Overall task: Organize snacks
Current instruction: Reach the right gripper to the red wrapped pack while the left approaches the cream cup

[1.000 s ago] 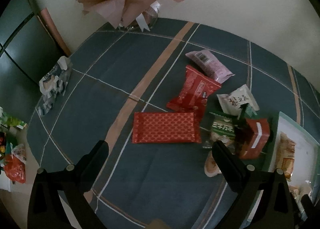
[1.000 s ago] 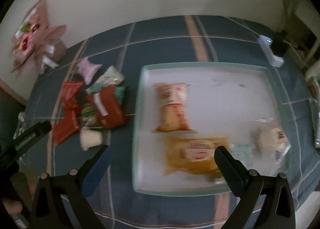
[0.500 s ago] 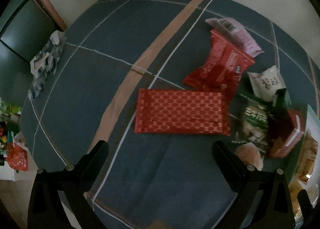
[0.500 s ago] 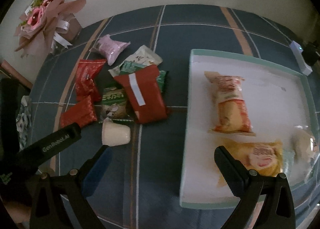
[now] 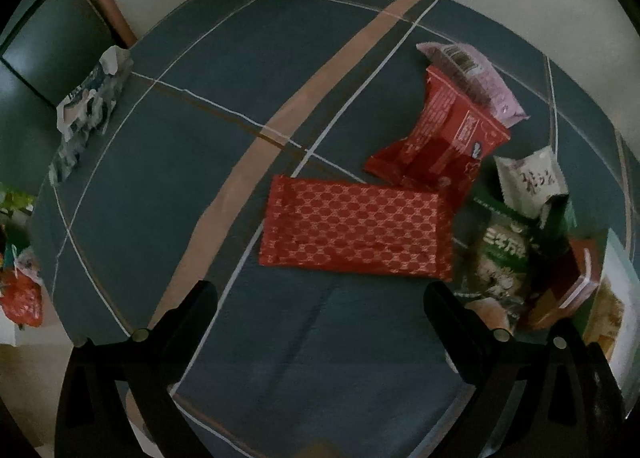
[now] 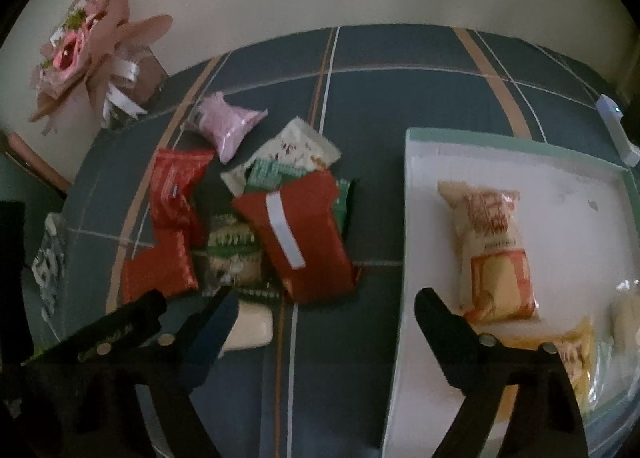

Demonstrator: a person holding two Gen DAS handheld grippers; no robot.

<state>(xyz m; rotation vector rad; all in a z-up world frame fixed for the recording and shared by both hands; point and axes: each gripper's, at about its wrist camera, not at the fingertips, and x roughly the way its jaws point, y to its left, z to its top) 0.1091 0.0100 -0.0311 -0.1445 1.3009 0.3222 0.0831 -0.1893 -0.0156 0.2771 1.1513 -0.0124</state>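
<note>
Two claws: left claw [image 5: 320,294] and right claw [image 6: 320,310], both spread wide, both holding and touching nothing.
Step in hand: it looks like picking the next snack from the loose pile on the desk [image 5: 192,162]; the left claw hovers just short of the patterned red packet [image 5: 356,236].
Snack pile: patterned red packet lies flat, beside a red wrapper [image 5: 444,142], pink packet [image 5: 476,74], white packet [image 5: 532,186] and green packet [image 5: 500,258].
Tray [image 6: 516,148]: right of the pile, already carrying an orange bread packet [image 6: 492,246].
Next move: probably lower the left claw over the patterned red packet's near edge and close on it, without dragging neighbours.
</note>
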